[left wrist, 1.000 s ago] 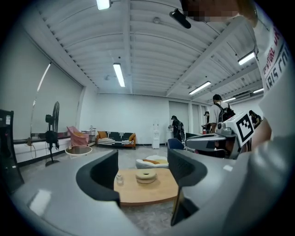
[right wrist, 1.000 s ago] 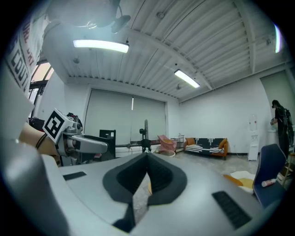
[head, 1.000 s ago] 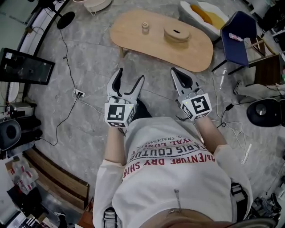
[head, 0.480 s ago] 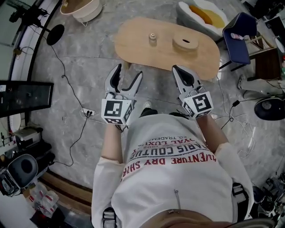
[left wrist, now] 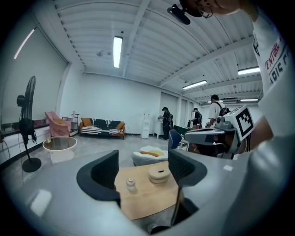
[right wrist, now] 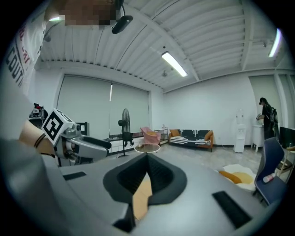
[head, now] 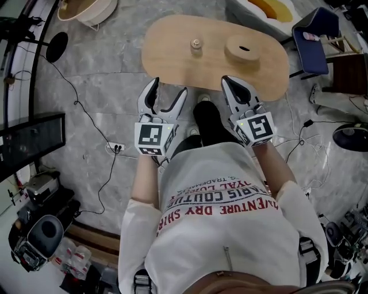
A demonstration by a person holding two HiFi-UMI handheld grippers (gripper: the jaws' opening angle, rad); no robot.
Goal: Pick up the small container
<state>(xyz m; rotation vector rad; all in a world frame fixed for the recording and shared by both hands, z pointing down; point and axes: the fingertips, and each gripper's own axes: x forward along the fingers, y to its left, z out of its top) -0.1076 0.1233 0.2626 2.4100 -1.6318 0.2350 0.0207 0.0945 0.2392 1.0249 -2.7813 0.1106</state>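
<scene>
The small container [head: 195, 45], a pale little jar with a knob lid, stands on the oval wooden table [head: 172, 51] left of a round wooden lidded box [head: 242, 48]. My left gripper [head: 167, 97] hovers over the floor just short of the table's near edge, jaws open and empty. In the left gripper view the small container [left wrist: 131, 184] shows between the open left gripper [left wrist: 143, 171] jaws, still far off, with the round box [left wrist: 159, 174] beside it. My right gripper [head: 234, 86] is shut and empty at the table's near edge; the right gripper [right wrist: 146, 159] view shows the tips touching.
A blue chair [head: 316, 31] and a white-and-yellow cushion [head: 270, 7] stand beyond the table at the right. A fan base [head: 56, 46], cables and a power strip [head: 117, 147] lie on the floor at the left. People [left wrist: 166, 120] stand far back in the room.
The person has stepped toward the table; it now lies closer, and both grippers have come up to its near edge. Neither gripper's jaws changed.
</scene>
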